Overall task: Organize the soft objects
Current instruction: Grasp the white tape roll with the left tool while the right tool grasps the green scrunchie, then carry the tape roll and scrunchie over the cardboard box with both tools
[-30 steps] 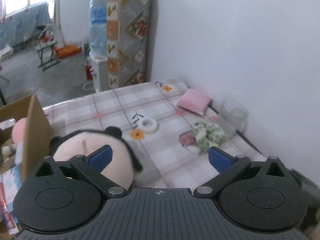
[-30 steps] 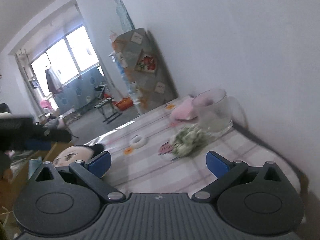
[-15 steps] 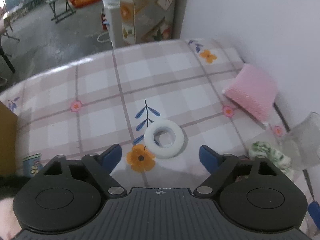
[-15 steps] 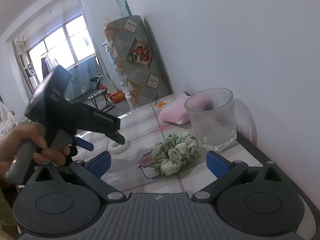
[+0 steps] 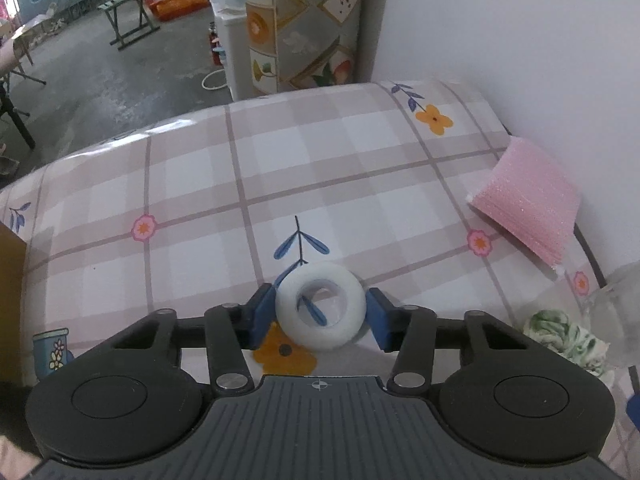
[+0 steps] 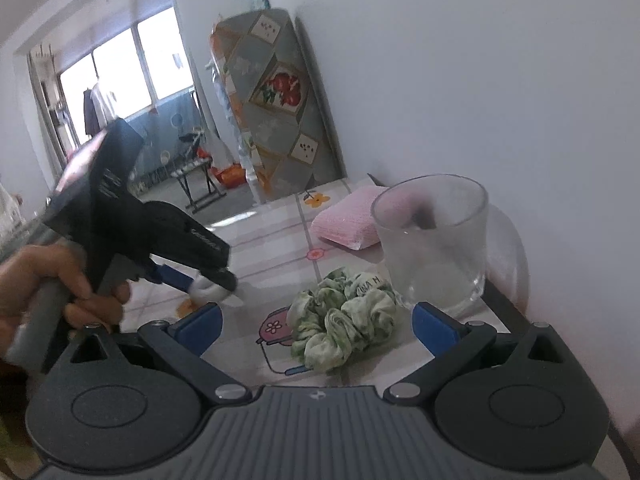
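One white foam ring (image 5: 321, 311) on the checked counter (image 5: 320, 168), left hand-held gripper (image 5: 320, 314) closing, pads flanking it, seemingly touching | one green scrunchie (image 6: 344, 318) between right hand-held gripper (image 6: 316, 326)'s spread jaws | one pink sponge (image 5: 528, 208) | one glass (image 6: 432, 240), whole only from the right wrist

A checked tablecloth (image 5: 320, 168) with printed flowers covers the table against a white wall (image 5: 520, 32). A clear glass (image 6: 434, 240) stands upright near the wall. A patterned panel (image 5: 304, 28) leans upright by the wall past the table's far end. Beyond, on the grey floor (image 5: 100, 76), stands a green folding stool (image 5: 128, 16), with an orange bag (image 5: 180, 2) behind it. A bright window (image 6: 120, 72) lights the far room. A brown box edge (image 5: 10, 280) shows at the left.
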Demonstrator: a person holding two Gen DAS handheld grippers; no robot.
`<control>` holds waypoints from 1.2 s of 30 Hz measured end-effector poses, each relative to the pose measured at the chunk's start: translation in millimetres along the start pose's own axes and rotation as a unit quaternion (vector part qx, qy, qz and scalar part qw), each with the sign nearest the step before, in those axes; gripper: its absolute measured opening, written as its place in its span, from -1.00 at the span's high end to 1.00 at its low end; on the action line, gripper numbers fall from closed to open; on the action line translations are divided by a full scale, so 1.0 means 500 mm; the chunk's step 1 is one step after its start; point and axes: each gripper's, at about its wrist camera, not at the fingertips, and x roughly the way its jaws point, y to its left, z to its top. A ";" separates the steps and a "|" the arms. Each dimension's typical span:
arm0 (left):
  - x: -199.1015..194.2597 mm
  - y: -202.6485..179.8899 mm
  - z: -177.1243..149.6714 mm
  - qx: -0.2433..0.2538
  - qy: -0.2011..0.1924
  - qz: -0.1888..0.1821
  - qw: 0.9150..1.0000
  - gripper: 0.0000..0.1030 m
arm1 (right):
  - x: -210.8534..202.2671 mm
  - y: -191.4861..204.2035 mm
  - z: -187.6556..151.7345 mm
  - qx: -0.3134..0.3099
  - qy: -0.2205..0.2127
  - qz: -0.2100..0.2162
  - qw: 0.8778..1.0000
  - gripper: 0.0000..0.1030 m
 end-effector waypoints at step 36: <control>-0.489 0.202 -0.233 -0.085 -0.136 -0.139 0.977 0.08 | -0.264 0.100 0.011 0.031 -0.046 0.116 0.992 -0.23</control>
